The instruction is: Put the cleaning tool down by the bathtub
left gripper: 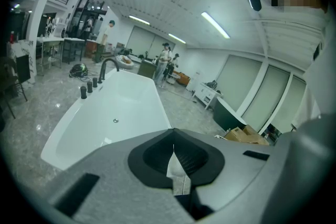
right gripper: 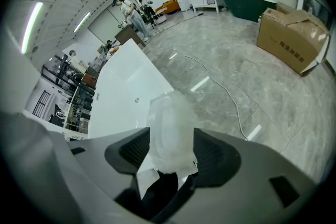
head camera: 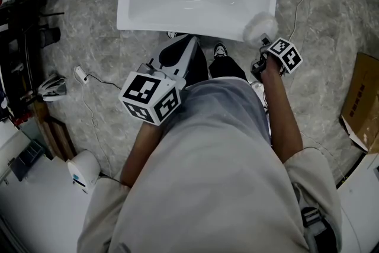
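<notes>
Tub [head camera: 133, 12]: white, empty, lying across the top of the head view on a grey marbled floor [head camera: 83, 38].
Tool [head camera: 260, 26]: a white fluffy head at the tub's near right corner, over the rim's edge; whether it rests on the rim cannot be told.
Right gripper [right gripper: 171, 134]: pointing steeply down at that corner; jaws spread wide with the tool between them, its fluff reaching both pads.
Left gripper [left gripper: 174, 145]: held in front of the person's body, near the tub's near edge; jaws pressed together, nothing between them.
Cable [head camera: 299, 3]: thin and white, running over the floor to the right of the tub.
Box [head camera: 361, 98]: brown cardboard, on the floor at the far right, well apart from the tub.
</notes>
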`<action>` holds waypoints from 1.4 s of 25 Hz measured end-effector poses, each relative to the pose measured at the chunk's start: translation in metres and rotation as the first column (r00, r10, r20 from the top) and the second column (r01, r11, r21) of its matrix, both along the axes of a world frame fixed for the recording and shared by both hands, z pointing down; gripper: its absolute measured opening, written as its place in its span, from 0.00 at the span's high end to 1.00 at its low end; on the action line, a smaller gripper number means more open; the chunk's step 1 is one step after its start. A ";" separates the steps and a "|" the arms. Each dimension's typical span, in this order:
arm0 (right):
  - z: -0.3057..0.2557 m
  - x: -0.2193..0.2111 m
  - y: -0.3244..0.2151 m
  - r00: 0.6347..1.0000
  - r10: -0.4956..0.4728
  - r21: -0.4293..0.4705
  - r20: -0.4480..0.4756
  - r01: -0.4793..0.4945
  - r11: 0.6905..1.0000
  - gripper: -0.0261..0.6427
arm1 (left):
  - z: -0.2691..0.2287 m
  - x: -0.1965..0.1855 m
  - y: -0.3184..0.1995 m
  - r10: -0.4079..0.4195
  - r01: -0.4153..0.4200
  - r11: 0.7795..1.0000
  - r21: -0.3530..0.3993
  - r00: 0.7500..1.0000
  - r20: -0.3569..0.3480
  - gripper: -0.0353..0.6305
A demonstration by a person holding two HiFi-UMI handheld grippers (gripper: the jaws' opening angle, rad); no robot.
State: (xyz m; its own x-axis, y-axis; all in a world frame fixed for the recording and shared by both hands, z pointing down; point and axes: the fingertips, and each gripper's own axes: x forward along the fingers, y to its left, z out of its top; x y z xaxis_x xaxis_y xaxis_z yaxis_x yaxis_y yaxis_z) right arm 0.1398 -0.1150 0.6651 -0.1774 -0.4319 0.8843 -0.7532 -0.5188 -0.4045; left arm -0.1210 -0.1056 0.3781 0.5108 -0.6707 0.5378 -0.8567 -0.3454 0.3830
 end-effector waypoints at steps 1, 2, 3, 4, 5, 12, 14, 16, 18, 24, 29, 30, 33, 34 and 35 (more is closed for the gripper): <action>-0.001 0.000 0.000 1.000 -0.001 0.000 0.000 0.001 1.000 0.62 | 0.000 0.000 0.000 0.000 0.000 1.000 0.000 1.000 -0.001 0.94; -0.002 0.001 0.001 1.000 -0.002 0.000 0.000 0.002 1.000 0.62 | -0.001 0.000 0.000 0.000 0.000 1.000 0.000 1.000 -0.002 0.94; -0.003 0.001 0.001 1.000 -0.004 0.001 0.001 0.004 1.000 0.62 | -0.001 0.000 -0.001 -0.001 0.001 1.000 0.000 1.000 -0.002 0.94; -0.004 0.001 0.001 1.000 -0.007 0.002 0.002 0.007 1.000 0.62 | -0.001 0.000 -0.001 -0.002 0.002 1.000 0.000 1.000 -0.003 0.94; -0.005 0.001 0.001 1.000 -0.009 0.004 0.004 0.009 1.000 0.62 | -0.002 0.000 -0.002 -0.002 0.002 1.000 0.001 1.000 -0.004 0.94; -0.017 0.002 0.000 1.000 -0.017 0.027 0.020 0.016 0.999 0.62 | -0.001 0.002 -0.004 -0.002 0.002 1.000 0.002 1.000 -0.012 0.94; -0.020 0.002 -0.001 1.000 -0.020 0.036 0.024 0.019 0.999 0.62 | 0.000 0.004 -0.005 0.001 -0.001 1.000 0.003 1.000 -0.014 0.94; -0.024 0.003 -0.002 0.999 -0.025 0.043 0.026 0.023 0.999 0.62 | 0.000 0.005 -0.006 0.002 -0.002 1.000 0.004 1.000 -0.018 0.94; -0.029 0.004 -0.002 0.999 -0.032 0.050 0.028 0.030 0.998 0.62 | -0.002 0.007 -0.007 0.003 -0.003 1.000 0.005 1.000 -0.021 0.94; -0.049 0.002 -0.007 0.996 -0.088 0.100 0.021 0.085 0.991 0.62 | -0.003 0.011 -0.009 0.002 -0.002 1.000 0.015 1.000 -0.029 0.94; -0.073 -0.003 -0.016 0.987 -0.160 0.167 0.003 0.158 0.973 0.62 | -0.005 0.012 -0.009 -0.004 0.005 1.000 0.022 0.999 -0.037 0.94; -0.079 -0.004 -0.018 0.983 -0.185 0.186 -0.001 0.182 0.966 0.62 | -0.006 0.013 -0.009 -0.007 0.008 1.000 0.023 0.999 -0.039 0.94; -0.099 -0.013 -0.026 0.960 -0.278 0.247 -0.023 0.274 0.929 0.62 | -0.006 0.013 -0.009 -0.017 0.018 0.999 0.027 0.999 -0.045 0.94; -0.106 -0.017 -0.028 0.951 -0.307 0.267 -0.033 0.304 0.915 0.62 | -0.006 0.012 -0.008 -0.020 0.021 0.999 0.029 0.999 -0.047 0.94; -0.113 -0.021 -0.030 0.941 -0.334 0.285 -0.046 0.333 0.899 0.62 | -0.006 0.012 -0.008 -0.022 0.024 0.999 0.031 0.999 -0.048 0.94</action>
State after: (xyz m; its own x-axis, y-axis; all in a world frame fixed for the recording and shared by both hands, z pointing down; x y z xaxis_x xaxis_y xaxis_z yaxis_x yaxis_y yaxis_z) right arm 0.1191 -0.1449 0.5522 -0.3583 -0.5801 0.7315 -0.8601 -0.0996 -0.5003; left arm -0.1090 -0.1135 0.3719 0.5197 -0.6990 0.4912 -0.8456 -0.3386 0.4128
